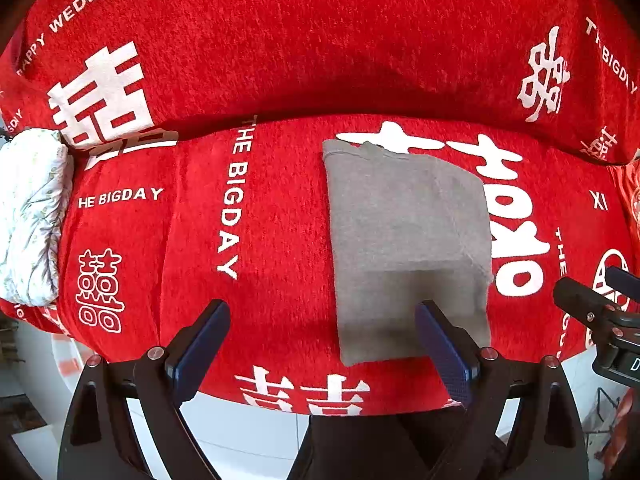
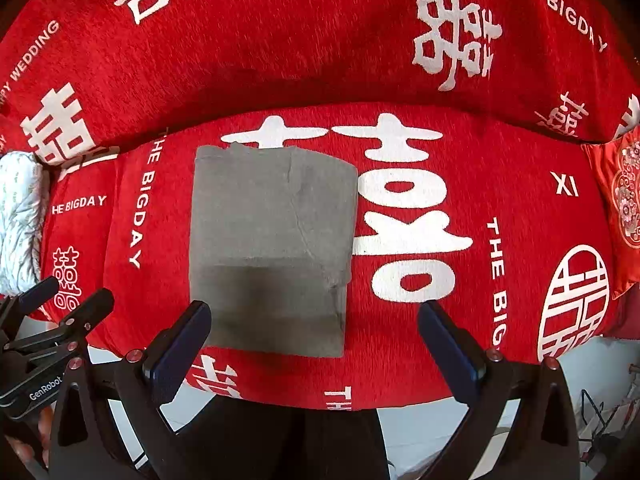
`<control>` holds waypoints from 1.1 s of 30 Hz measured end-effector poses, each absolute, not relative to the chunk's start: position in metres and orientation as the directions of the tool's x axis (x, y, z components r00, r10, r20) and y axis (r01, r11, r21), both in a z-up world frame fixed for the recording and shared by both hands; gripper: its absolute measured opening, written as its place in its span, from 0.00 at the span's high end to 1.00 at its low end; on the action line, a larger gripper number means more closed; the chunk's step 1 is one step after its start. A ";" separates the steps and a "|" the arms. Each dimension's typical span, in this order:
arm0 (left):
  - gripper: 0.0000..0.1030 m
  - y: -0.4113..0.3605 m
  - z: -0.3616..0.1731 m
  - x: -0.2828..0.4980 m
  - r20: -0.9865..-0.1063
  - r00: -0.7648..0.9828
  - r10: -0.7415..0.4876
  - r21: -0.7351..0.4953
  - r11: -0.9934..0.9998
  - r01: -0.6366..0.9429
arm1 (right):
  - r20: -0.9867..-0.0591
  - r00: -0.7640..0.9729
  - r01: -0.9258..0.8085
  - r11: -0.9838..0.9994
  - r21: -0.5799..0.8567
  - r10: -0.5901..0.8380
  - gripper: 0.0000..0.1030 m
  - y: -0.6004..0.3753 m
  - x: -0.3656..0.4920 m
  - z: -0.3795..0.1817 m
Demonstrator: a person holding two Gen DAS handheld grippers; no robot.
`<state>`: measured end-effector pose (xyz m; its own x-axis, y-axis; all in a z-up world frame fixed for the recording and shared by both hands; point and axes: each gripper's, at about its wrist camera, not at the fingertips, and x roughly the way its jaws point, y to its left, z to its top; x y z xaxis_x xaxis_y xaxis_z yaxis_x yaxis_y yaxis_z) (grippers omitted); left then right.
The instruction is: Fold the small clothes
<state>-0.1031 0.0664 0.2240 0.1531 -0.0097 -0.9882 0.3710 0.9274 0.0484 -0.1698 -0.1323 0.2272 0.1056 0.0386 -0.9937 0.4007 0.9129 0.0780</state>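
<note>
A grey garment (image 1: 404, 240) lies folded into a rectangle on the red sofa seat; it also shows in the right wrist view (image 2: 272, 240). My left gripper (image 1: 322, 320) is open and empty, held above the seat's front edge, its right finger over the garment's near edge. My right gripper (image 2: 314, 320) is open and empty, held above the garment's near right corner. Each gripper shows at the edge of the other's view: the right gripper (image 1: 600, 300) and the left gripper (image 2: 60, 300).
The sofa cover (image 1: 260, 220) is red with white lettering and has a backrest (image 1: 320, 40) behind the seat. A white patterned cushion (image 1: 32, 216) lies at the seat's left end. A red patterned cushion (image 2: 624, 200) lies at the right. White floor below the front edge.
</note>
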 end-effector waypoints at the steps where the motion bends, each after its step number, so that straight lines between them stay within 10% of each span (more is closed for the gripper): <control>1: 0.09 0.066 0.224 -0.104 -0.988 0.154 -0.009 0.049 0.927 0.372 | -0.994 0.105 0.401 0.913 0.078 0.039 0.00 -0.132 -0.170 0.227; 33: 0.09 0.069 0.226 -0.104 -0.987 0.164 0.003 0.064 0.928 0.366 | -0.994 0.101 0.400 0.913 0.078 0.041 0.00 -0.129 -0.172 0.228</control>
<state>-0.1040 0.0685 0.2263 0.1637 0.0032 -0.9865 0.3664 0.9283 0.0639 -0.1716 -0.1290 0.2276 0.1013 0.0410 -0.9940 0.3998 0.9133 0.0784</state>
